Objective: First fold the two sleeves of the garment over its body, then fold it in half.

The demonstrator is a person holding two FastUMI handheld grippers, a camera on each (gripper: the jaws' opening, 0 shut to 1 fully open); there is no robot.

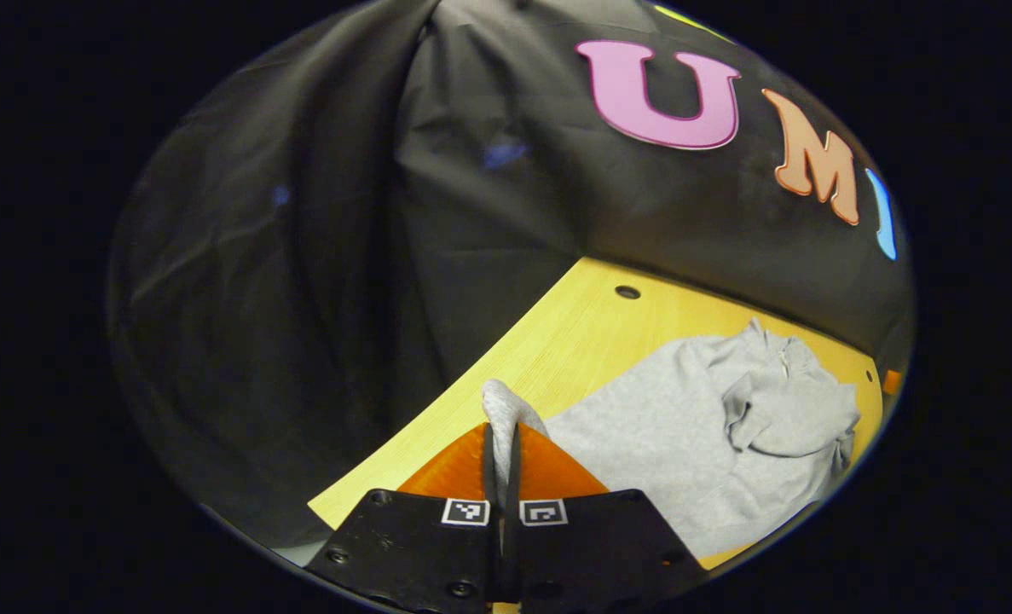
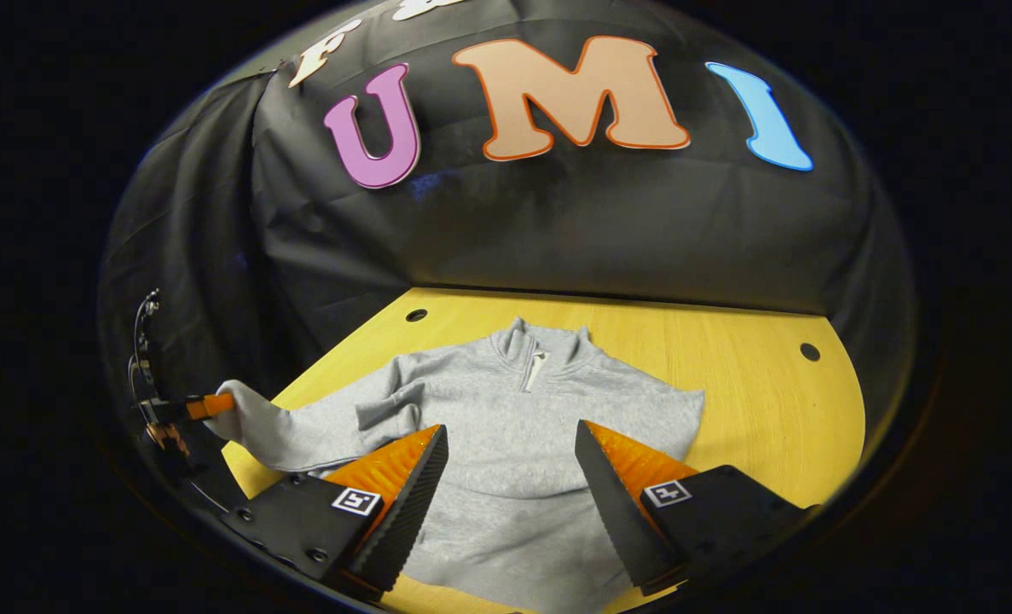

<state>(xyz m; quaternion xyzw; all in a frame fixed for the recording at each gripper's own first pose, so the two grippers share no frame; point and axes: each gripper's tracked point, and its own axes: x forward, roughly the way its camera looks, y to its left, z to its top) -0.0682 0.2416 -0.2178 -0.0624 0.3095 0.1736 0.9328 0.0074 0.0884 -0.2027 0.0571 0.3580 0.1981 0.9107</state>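
Observation:
A grey zip-neck sweatshirt [image 2: 506, 426] lies face up on the yellow wooden table [image 2: 761, 392], collar toward the wall. One sleeve lies folded over the chest [image 2: 390, 408]. In the left gripper view my left gripper [image 1: 502, 443] is shut on the cuff of the other sleeve [image 1: 506, 408], lifted off the table's left edge; the garment's body [image 1: 710, 426] spreads to the right. The right gripper view shows that same left gripper [image 2: 207, 406] far left, holding the stretched sleeve [image 2: 275, 431]. My right gripper [image 2: 510, 443] hangs open above the body, with nothing between its fingers.
The table has small round holes [image 2: 809, 350] near its back corners and a curved edge. Black cloth walls close in behind and to the left. Bare table [image 2: 770, 426] lies to the right of the garment.

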